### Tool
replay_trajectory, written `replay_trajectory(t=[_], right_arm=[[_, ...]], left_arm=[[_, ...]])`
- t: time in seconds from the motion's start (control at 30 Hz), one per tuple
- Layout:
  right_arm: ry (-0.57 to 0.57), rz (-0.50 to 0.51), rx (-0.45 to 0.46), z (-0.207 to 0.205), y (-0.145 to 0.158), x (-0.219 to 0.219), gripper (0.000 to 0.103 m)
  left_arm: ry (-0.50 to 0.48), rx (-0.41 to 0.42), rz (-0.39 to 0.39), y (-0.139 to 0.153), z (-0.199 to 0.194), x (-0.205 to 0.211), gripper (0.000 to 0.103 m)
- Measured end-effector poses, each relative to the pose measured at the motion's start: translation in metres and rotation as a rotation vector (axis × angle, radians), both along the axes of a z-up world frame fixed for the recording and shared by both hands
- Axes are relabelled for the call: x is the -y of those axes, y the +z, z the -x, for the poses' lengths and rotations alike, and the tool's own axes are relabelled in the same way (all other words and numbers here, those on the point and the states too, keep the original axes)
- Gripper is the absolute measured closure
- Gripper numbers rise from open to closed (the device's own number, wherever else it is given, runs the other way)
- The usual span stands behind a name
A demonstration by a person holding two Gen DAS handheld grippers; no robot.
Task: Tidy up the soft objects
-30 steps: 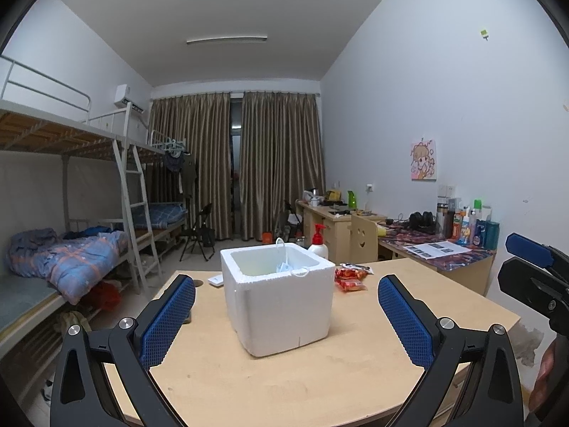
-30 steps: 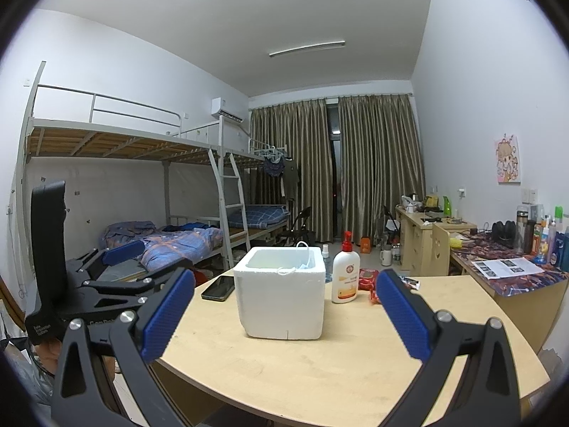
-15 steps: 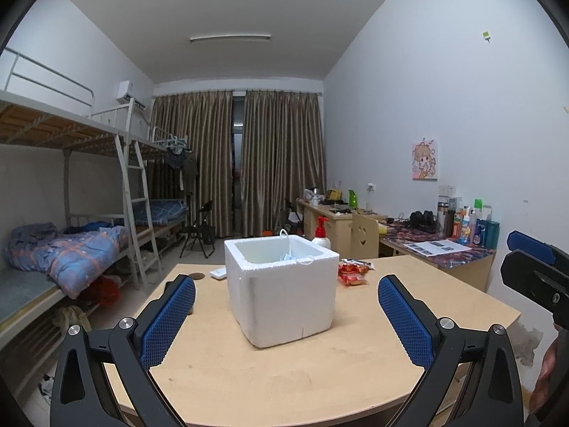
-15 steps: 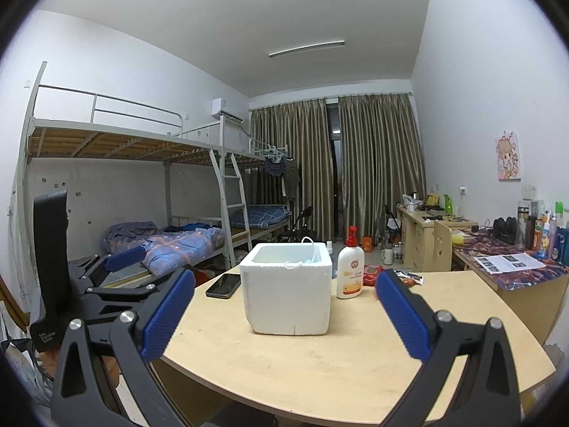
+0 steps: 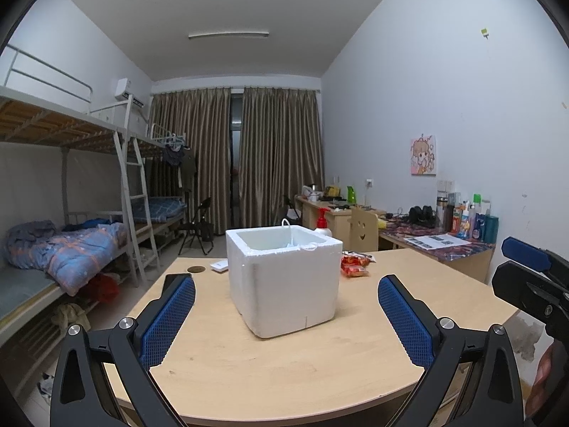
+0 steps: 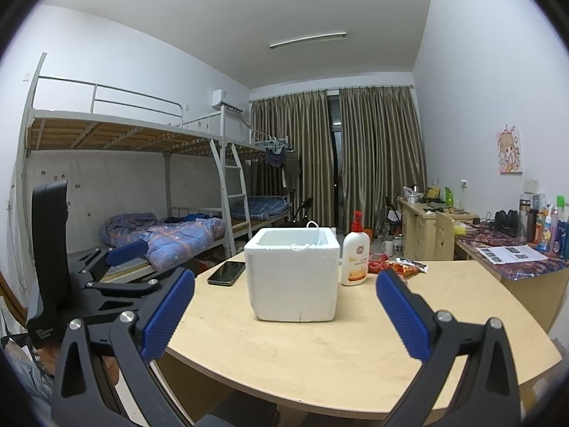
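Observation:
A white foam box [image 5: 284, 281] [image 6: 293, 277] stands upright in the middle of the round wooden table [image 5: 284, 366] [image 6: 355, 348]. White ear loops of a face mask [image 5: 297, 243] [image 6: 308, 240] hang over its rim; the rest lies hidden inside. Red snack packets [image 5: 354, 265] [image 6: 394, 267] lie behind the box. My left gripper [image 5: 286, 306] is open and empty, held back above the table's near edge. My right gripper [image 6: 284, 297] is open and empty too, facing the box from the near side.
A lotion pump bottle [image 6: 355, 258], a black phone [image 6: 227, 272] and a small white item [image 5: 219, 266] lie on the table by the box. Bunk beds [image 6: 160, 192] line the left wall, desks [image 5: 437, 245] with bottles the right. Curtains close the far end.
Both grippers have drawn back from the box and dropped a little, so it looks smaller and farther. Both stay open and empty.

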State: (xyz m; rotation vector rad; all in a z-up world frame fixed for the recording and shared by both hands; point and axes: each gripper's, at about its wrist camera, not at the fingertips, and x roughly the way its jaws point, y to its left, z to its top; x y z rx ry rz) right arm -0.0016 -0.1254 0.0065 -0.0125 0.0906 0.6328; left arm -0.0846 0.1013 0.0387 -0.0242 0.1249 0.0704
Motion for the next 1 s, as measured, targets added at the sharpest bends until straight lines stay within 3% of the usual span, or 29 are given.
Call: replay_trajectory(t=[0.43, 1.0], right_arm=[[-0.029, 0.01, -0.036, -0.005, -0.022, 0.0, 0.0], [-0.089, -0.011, -0.075, -0.01, -0.046, 0.012, 0.0]], left_arm=[[0.015, 0.021, 0.005, -0.028, -0.002, 0.003, 0.0], [0.036, -0.018, -0.002, -0.052, -0.014, 0.007, 0.0]])
